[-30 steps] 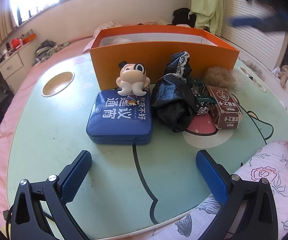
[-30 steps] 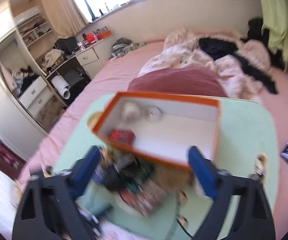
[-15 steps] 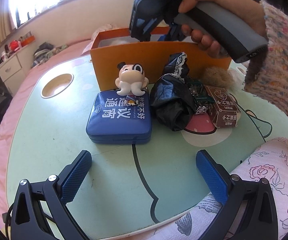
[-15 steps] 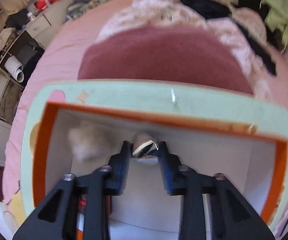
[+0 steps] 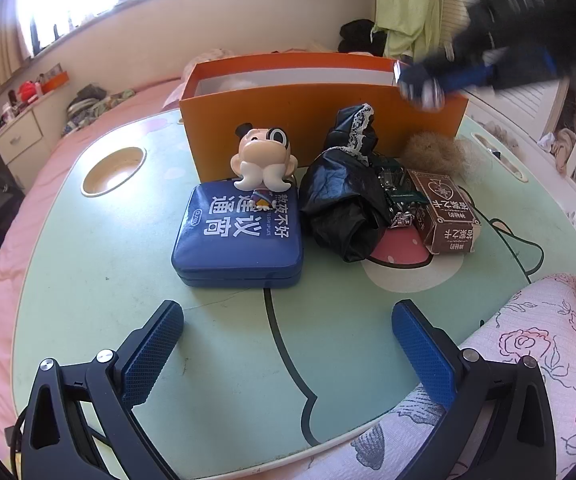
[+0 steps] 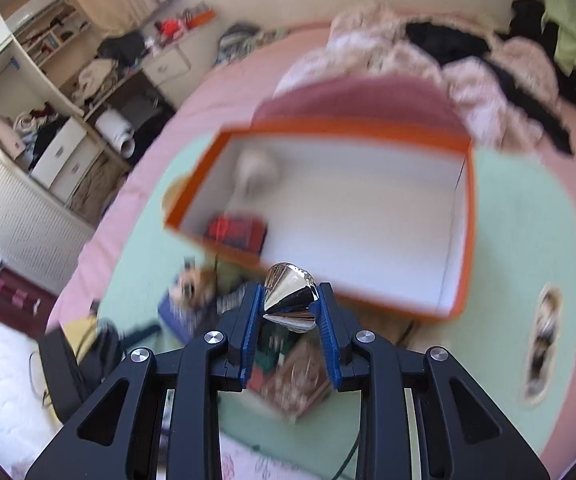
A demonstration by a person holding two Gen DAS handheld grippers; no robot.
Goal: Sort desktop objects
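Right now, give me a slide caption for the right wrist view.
Right gripper shut on a shiny silver cone above the orange box.

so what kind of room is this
Most likely a bedroom: the small green table sits on a bed with a pink sheet, a heap of bedding and clothes behind, and open wardrobe shelves alongside.

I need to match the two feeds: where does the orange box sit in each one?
Left wrist view: the orange box stands at top centre, behind the blue tin; mostly its outer front wall shows.
Right wrist view: the box fills the middle, seen from above, with its white floor showing, beyond the right gripper.
Shared landmark: the brown carton on the green table, in front of the box.
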